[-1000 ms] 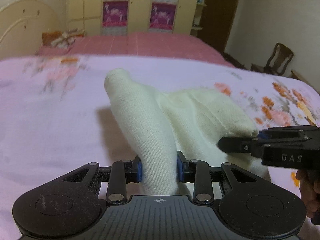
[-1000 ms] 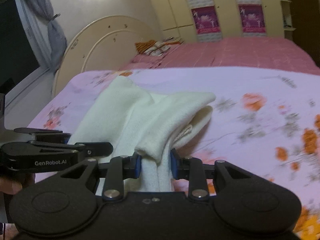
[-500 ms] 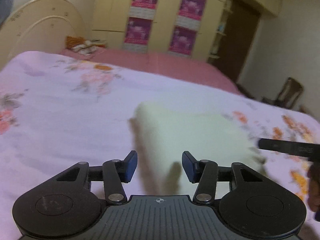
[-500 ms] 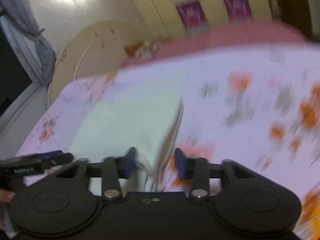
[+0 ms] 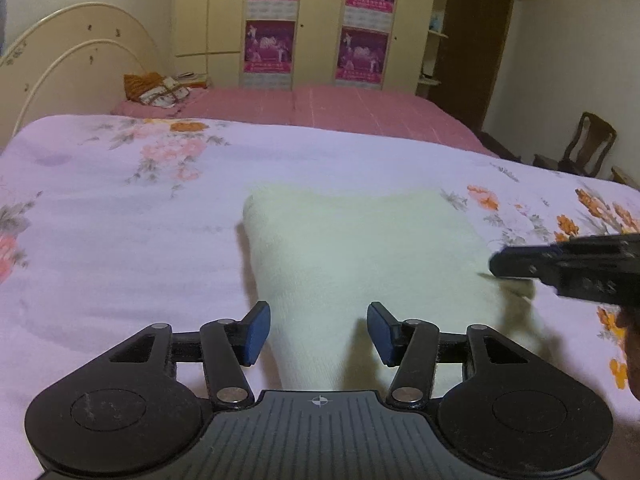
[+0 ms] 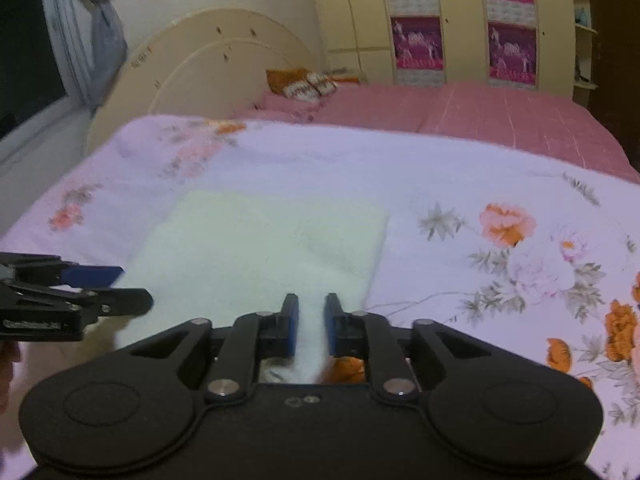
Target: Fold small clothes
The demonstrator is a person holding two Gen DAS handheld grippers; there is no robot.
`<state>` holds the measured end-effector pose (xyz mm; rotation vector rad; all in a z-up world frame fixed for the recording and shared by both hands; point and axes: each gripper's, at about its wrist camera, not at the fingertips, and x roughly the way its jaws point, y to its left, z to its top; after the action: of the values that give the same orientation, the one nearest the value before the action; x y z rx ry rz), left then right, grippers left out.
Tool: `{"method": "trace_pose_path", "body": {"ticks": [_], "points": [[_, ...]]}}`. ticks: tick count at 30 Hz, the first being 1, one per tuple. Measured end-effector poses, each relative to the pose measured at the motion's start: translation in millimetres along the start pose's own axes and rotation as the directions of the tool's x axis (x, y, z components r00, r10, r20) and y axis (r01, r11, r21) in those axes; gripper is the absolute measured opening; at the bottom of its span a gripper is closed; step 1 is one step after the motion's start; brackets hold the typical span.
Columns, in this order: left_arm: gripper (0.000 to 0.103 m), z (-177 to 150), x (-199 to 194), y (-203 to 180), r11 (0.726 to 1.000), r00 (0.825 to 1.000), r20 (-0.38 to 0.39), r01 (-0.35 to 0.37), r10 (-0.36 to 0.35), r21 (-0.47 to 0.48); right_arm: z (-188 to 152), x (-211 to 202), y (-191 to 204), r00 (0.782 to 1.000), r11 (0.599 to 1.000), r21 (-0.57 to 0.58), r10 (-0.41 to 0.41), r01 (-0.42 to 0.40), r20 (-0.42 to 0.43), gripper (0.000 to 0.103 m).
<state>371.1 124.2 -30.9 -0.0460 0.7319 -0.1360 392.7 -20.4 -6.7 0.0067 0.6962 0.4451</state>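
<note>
A cream knitted garment (image 5: 360, 248) lies folded flat on the floral bedspread (image 5: 120, 232). It also shows in the right wrist view (image 6: 260, 248). My left gripper (image 5: 318, 332) is open over the garment's near edge, its blue pads clear of the cloth. My right gripper (image 6: 311, 326) has its jaws narrowed with a strip of the cream cloth between them at the garment's near right corner; whether they still pinch it does not show. The right gripper also shows in the left wrist view (image 5: 560, 268), and the left gripper in the right wrist view (image 6: 92, 288).
A pink bed (image 5: 320, 108) with a small pile of clothes (image 5: 160, 88) lies behind. A curved cream headboard (image 6: 208, 68) stands at the left, a wardrobe with pink posters (image 5: 320, 24) at the back, and wooden chairs (image 5: 580, 148) at the right.
Both grippers held the garment lifted and bunched a second ago. The garment now lies flat in a rectangle, the left jaws have opened and both grippers have drawn back and up.
</note>
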Motion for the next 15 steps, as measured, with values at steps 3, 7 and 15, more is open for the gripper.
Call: {"method": "trace_pose_path", "body": {"ticks": [3,7,15], "points": [[0.053,-14,-7,-6,0.999,0.999,-0.009,-0.032,0.032,-0.003,-14,-19,10,0.999,0.999,-0.024,0.043,-0.043,0.0,0.018],[0.068,-33,-7,-16,0.998,0.997,-0.035,-0.064,0.063,-0.024,-34,-24,28,1.0,0.994,-0.107,0.0,-0.002,-0.016,0.027],[0.068,-46,-33,-30,0.997,0.997,-0.036,-0.072,0.072,-0.002,-34,-29,27,0.996,0.997,-0.034,-0.065,0.063,-0.06,0.034]]}}
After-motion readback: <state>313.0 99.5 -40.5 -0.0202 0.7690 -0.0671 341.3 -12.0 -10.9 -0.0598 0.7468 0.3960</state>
